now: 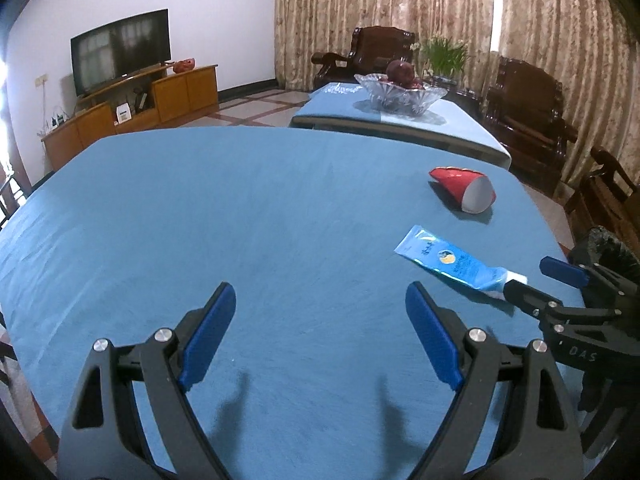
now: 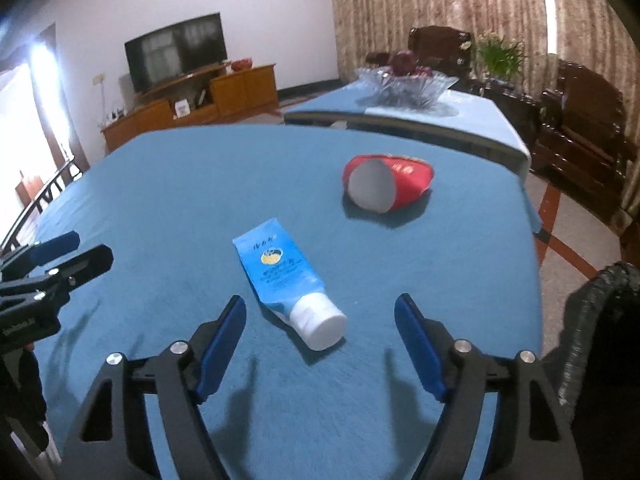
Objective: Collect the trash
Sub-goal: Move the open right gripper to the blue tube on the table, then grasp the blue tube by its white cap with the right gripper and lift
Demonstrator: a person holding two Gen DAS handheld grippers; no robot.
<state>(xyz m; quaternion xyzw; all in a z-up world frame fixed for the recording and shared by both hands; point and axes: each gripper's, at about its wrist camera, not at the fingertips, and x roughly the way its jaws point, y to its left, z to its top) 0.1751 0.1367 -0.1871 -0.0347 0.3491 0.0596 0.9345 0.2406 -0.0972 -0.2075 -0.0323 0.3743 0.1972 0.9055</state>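
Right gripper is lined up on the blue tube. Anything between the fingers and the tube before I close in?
Nothing visible. The blue tube lies flat on the blue tablecloth, white cap toward the open right gripper, with only bare cloth between. The crushed red cup lies beyond the tube; the left gripper is off to the side.

Counted on the desk (image 2: 160, 184): one blue tube (image 2: 280, 276), one crushed red cup (image 2: 404, 184). Beyond: one glass bowl (image 2: 404, 84), one television (image 2: 176, 52), two armchairs.

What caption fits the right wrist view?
Open right gripper nears a blue tube on the blue table; a crushed red cup lies beyond.
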